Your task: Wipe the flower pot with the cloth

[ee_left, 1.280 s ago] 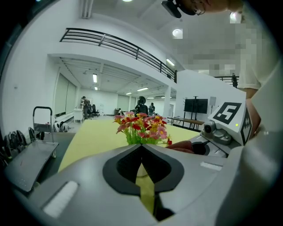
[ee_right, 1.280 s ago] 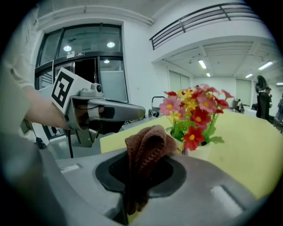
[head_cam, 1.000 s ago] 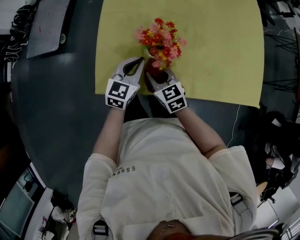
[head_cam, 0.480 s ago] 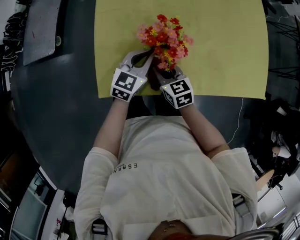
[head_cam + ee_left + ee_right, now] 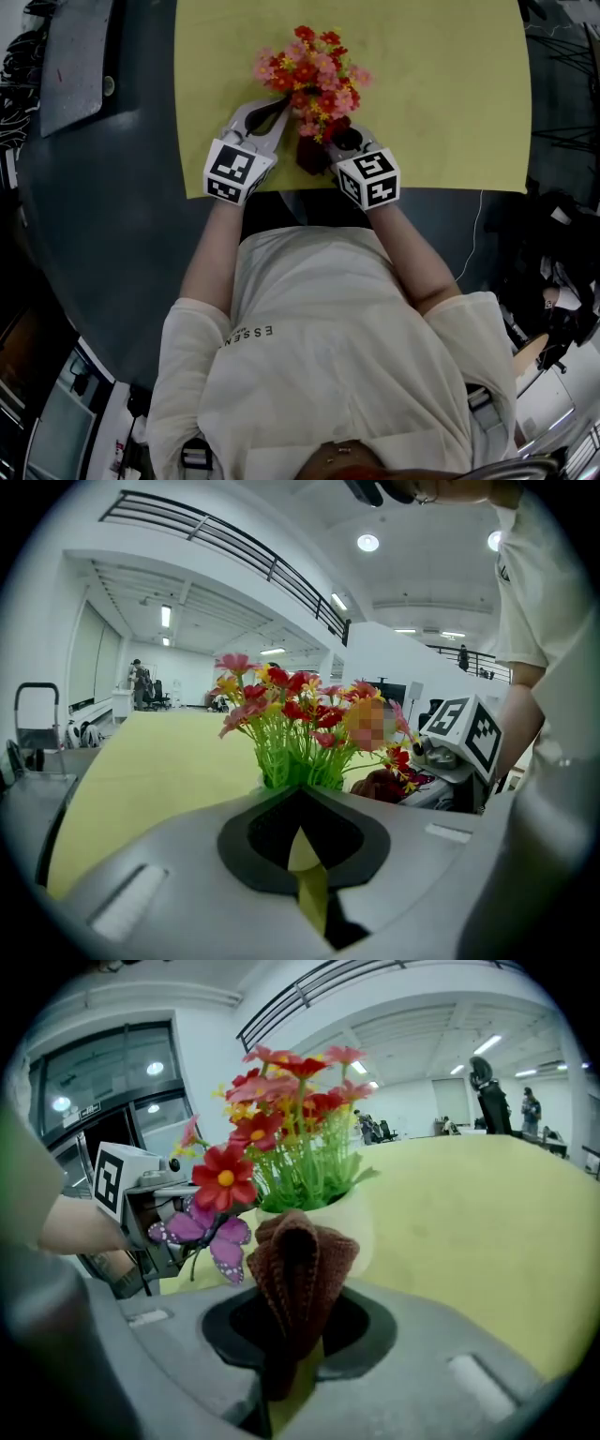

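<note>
A cream flower pot point(image 5: 354, 1224) of red, pink and orange artificial flowers point(image 5: 309, 73) stands near the front edge of a yellow mat point(image 5: 441, 84). A purple butterfly point(image 5: 202, 1234) hangs from the bouquet. My right gripper point(image 5: 330, 142) is at the pot's near right side, shut on a folded brown cloth point(image 5: 298, 1269). The cloth's fold rests against the pot wall and shows dark red in the head view point(image 5: 312, 156). My left gripper point(image 5: 279, 112) is shut, its tip against the pot's left side. In the left gripper view the pot is hidden behind my jaws point(image 5: 305, 855); only green stems point(image 5: 292, 761) show.
The mat lies on a dark round table point(image 5: 112, 216). A grey flat panel point(image 5: 75, 56) sits at the table's far left. Cables and gear lie on the floor to the right point(image 5: 553, 281). The person's torso is close behind both grippers.
The right gripper has swung to the right round the pot's near side with the cloth and has rolled. The left gripper has stayed against the pot.
</note>
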The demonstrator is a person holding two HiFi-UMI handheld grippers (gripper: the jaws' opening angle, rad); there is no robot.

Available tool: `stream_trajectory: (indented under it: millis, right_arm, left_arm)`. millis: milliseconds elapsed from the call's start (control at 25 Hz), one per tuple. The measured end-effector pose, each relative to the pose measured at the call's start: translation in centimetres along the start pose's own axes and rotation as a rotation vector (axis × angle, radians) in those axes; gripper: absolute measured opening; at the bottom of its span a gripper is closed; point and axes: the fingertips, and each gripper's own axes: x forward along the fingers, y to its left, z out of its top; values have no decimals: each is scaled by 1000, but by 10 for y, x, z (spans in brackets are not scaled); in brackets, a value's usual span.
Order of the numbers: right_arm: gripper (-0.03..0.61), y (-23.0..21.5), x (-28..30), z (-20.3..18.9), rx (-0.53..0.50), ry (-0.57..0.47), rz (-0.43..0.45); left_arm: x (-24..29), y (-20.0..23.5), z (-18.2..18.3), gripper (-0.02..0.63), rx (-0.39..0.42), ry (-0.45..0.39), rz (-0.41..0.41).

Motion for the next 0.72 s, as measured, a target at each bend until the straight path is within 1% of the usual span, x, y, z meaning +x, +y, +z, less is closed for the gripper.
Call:
stream_trajectory:
  millis: [120, 280, 360, 440, 560, 640, 720]
  right_arm:
    - [60, -18, -7, -3, 3, 17, -14]
    - [60, -40, -14, -5, -1, 40, -26]
    - [60, -52, -18, -1, -14, 37, -39]
    - [60, -68, -20, 8, -45, 28, -58]
    - [60, -90, -18, 28, -109, 13, -84]
    - [60, -99, -13, 45, -166, -3, -81]
    - [60, -100, -5, 64, -235, -15, -55]
  left_arm:
    - [0, 0, -3, 15, -15, -3, -12]
    - [1, 0, -3, 15, -10, 4, 8]
    - [1, 1, -4, 15, -50, 10, 30]
    - [2, 3, -3, 15, -102, 18, 55]
    - [5, -1, 4, 15, -122, 3, 80]
    - [8, -3, 5, 15, -142, -6, 94]
    - [11, 0, 2, 15, -168, -2, 113]
